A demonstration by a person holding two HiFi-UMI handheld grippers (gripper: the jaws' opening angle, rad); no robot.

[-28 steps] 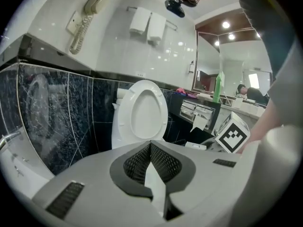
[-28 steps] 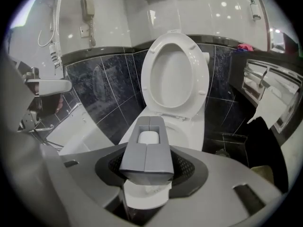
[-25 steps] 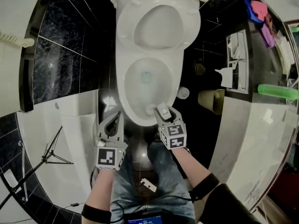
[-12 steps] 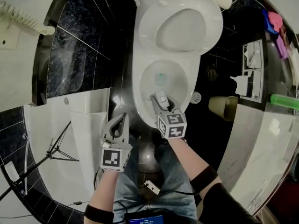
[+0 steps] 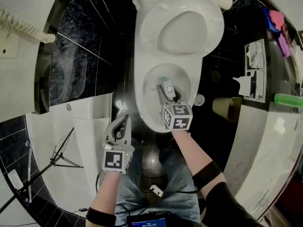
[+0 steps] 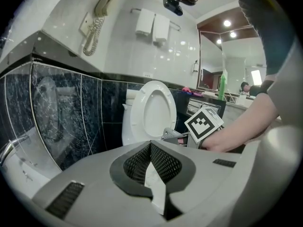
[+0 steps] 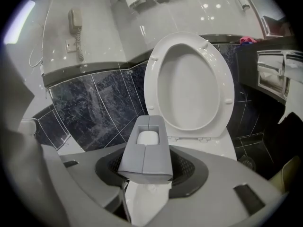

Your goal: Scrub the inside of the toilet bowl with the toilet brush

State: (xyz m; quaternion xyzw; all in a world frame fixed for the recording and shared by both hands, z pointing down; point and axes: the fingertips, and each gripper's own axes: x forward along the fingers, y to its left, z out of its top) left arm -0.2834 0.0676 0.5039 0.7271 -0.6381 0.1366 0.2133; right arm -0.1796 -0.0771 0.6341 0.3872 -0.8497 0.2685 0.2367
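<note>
In a bathroom walled with black marble tiles (image 5: 80, 56) below white ones, a white toilet (image 5: 139, 86) stands with its seat (image 7: 154, 79) and lid raised. A person in jeans stands before it, both forearms reaching forward, a two-jaw gripper in each hand. The right gripper (image 5: 167, 100) reaches over the near rim and points down into the bowl. Its jaws are clamped on the grey, wedge-shaped handle of the toilet brush (image 7: 144, 157), which has a white inset at its far end. The handle juts inside the bowl; the bristle end cannot be made out. The left gripper (image 5: 122, 122) hangs to the left of the bowl, just outside the rim and clear of it, over the glossy floor. Its jaws are pressed together with nothing between them. A corded wall phone (image 6: 97, 20) hangs on the white tiles at left, a green bottle (image 5: 289, 100) sits on the counter at right, and a black tripod (image 5: 52, 160) stands at lower left.
</note>
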